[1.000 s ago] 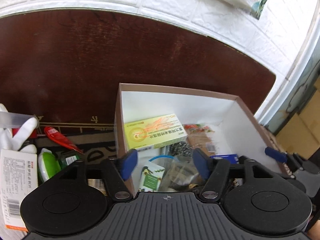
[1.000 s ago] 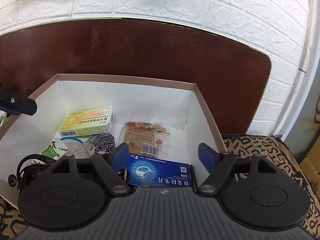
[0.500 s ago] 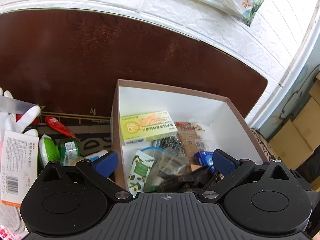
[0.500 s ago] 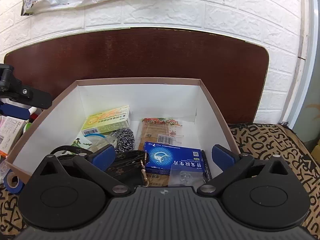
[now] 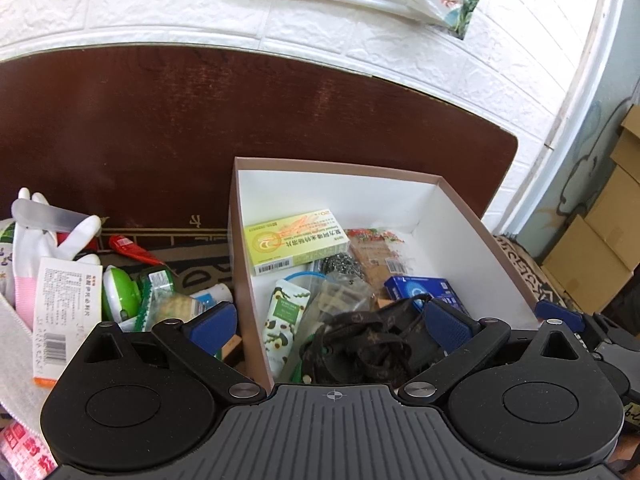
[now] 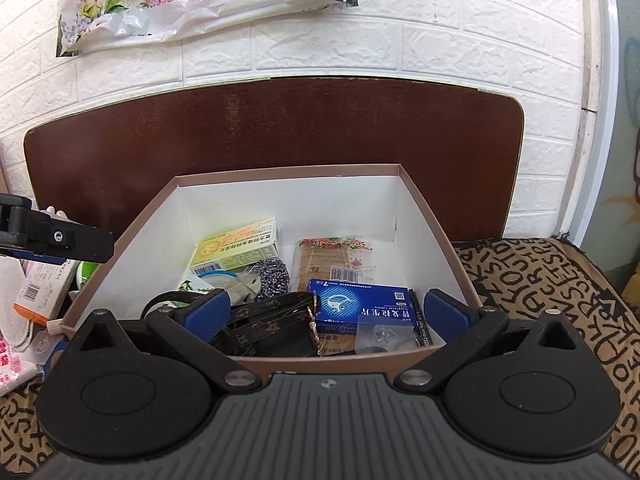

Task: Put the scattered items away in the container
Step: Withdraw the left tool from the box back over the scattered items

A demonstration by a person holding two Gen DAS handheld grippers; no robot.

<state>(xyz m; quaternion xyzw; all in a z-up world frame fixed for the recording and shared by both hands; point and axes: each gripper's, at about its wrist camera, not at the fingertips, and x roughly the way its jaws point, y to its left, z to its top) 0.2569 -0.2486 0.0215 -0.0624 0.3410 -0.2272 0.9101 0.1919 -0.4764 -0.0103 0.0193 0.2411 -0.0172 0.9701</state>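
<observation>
A brown box with white inside [image 5: 336, 196] [image 6: 288, 200] holds a yellow medicine box [image 5: 296, 242] [image 6: 234, 250], a blue medicine box [image 6: 362, 306] [image 5: 420, 290], a steel scourer [image 6: 274, 278], a snack packet [image 6: 336, 258], a black strap [image 5: 360, 348] [image 6: 272, 322] and a small clear bag [image 6: 384, 336]. My left gripper [image 5: 330, 324] is open and empty over the box's left wall. My right gripper [image 6: 326, 312] is open and empty above the box's near edge. Scattered items lie left of the box: a white glove [image 5: 48, 240], a white medicine box [image 5: 60, 312], a green item [image 5: 118, 292], a red tube [image 5: 132, 250].
A dark wooden headboard [image 6: 280, 128] and a white brick wall [image 6: 440, 32] stand behind the box. A patterned cloth [image 6: 540, 292] covers the surface on the right. Cardboard boxes [image 5: 596, 256] stand far right. My left gripper's finger [image 6: 56, 238] shows at the left of the right wrist view.
Both grippers have opened wider and drawn back and up from the box. The black strap and the small clear bag now lie in the box, released.
</observation>
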